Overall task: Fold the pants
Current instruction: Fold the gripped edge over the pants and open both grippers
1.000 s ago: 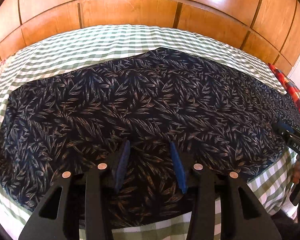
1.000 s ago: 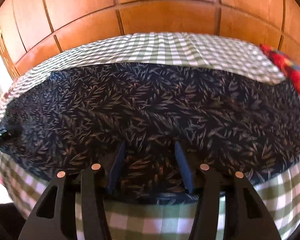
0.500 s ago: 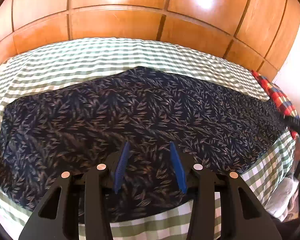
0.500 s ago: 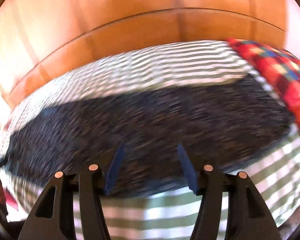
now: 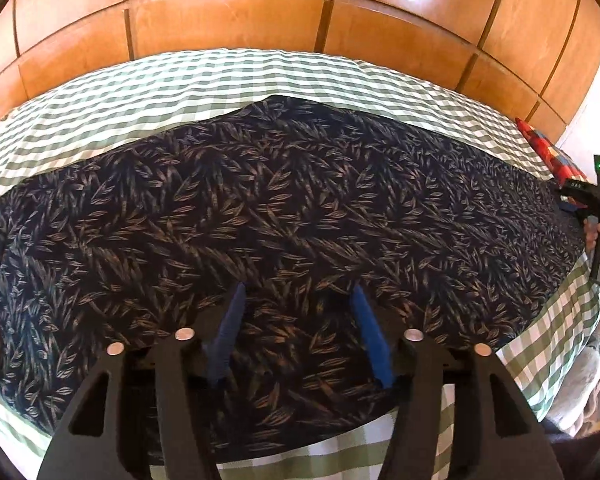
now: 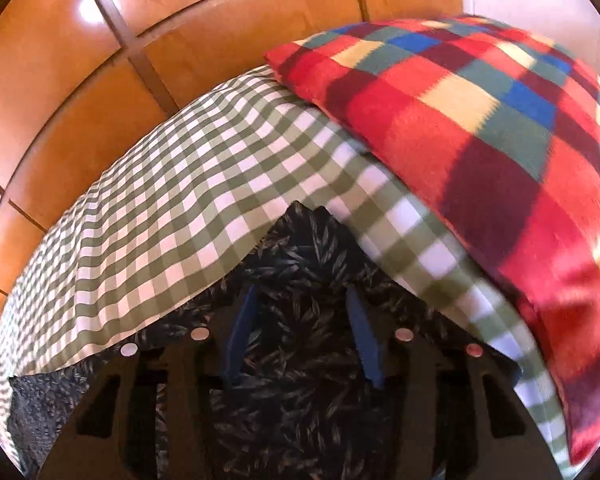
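Dark navy pants [image 5: 284,208] with a tan leaf print lie spread flat across a green-and-white checked bed sheet [image 5: 228,76]. My left gripper [image 5: 298,288] hovers over the pants' near edge around the middle. Its jaws are opening, and its blue pads [image 5: 232,320] stand apart with only flat cloth below. At the far right of the left wrist view a hand holds my right gripper [image 5: 568,200] at the pants' end. In the right wrist view, that gripper [image 6: 302,290] sits over the pointed end of the pants [image 6: 304,248]. Its jaws are closing and the pads do not pinch the cloth.
A red, blue and cream plaid pillow [image 6: 480,128] lies on the sheet [image 6: 188,200] just right of the pants' end. Orange wooden panelling [image 5: 236,16] runs behind the bed. The near edge of the bed shows at the bottom of the left wrist view.
The right gripper has swept fast to the right along the pants to their end by the plaid pillow, rolling as it went. The left gripper's jaws have spread wider; it has barely shifted.
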